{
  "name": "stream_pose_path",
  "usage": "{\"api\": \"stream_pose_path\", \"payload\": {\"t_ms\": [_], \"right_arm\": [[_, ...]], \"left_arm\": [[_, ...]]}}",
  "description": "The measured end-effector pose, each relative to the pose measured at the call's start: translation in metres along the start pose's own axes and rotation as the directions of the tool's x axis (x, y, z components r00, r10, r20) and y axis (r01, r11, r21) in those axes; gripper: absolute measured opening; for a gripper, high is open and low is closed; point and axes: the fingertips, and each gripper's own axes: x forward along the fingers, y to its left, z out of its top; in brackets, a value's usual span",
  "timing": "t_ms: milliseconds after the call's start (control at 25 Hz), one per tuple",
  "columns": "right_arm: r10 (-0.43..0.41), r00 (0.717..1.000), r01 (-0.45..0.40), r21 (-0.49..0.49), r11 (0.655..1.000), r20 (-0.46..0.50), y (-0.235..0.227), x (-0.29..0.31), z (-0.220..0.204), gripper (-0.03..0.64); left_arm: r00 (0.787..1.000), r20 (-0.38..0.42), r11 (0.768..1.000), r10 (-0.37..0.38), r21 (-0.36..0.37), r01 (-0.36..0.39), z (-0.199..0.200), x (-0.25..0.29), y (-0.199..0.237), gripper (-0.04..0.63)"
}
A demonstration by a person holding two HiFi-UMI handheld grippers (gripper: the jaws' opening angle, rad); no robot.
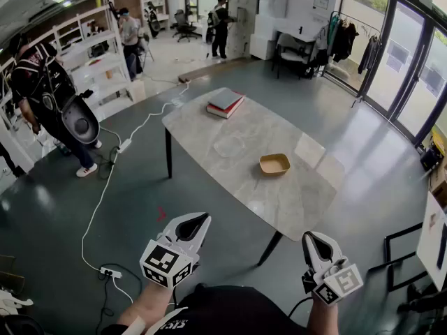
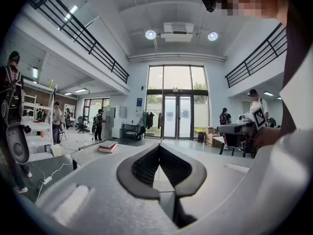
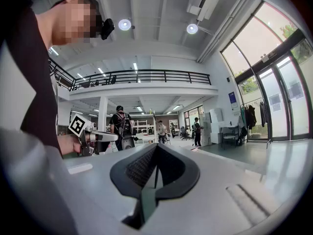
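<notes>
Looks like pre-approach; left gripper (image 1: 198, 222) and right gripper (image 1: 311, 238) hang short of the table's (image 1: 209, 142) near corner, fingers pinched closed on nothing; yellow tray (image 1: 274, 163) sits near its right edge, books (image 1: 225, 103) at the far corner; any grab needs fingers spread first.

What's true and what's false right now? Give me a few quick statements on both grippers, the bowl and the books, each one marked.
1. The left gripper is shut and empty. True.
2. The right gripper holds the yellow bowl. False: it is shut on nothing, and the bowl sits on the table.
3. The books lie at the table's far end. True.
4. The bowl rests on the books. False: it sits apart from them, nearer the person.
5. Both grippers hang over the tabletop. False: they are short of its near edge, above the floor.
</notes>
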Motion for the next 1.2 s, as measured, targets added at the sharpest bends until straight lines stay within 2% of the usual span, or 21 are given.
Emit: {"api": "stream_pose_path", "payload": {"t_ms": [640,960,1200], "right_arm": [[0.042,0.998,-0.041,0.023,0.999,-0.037,0.033,0.026,-0.017,0.0],[0.186,0.98,-0.186,0.004,0.983,-0.066,0.089,0.074,-0.024,0.002],[0.201,0.977,-0.197,0.06,0.979,-0.068,0.121,0.115,-0.032,0.002]], "left_arm": [[0.999,-0.032,0.999,0.022,-0.027,-0.023,-0.02,-0.031,0.024,0.005],[0.997,-0.023,0.997,0.07,-0.027,-0.071,-0.02,-0.067,0.064,0.005],[0.995,-0.024,0.994,0.1,-0.042,-0.1,-0.031,-0.105,0.101,0.005]]}}
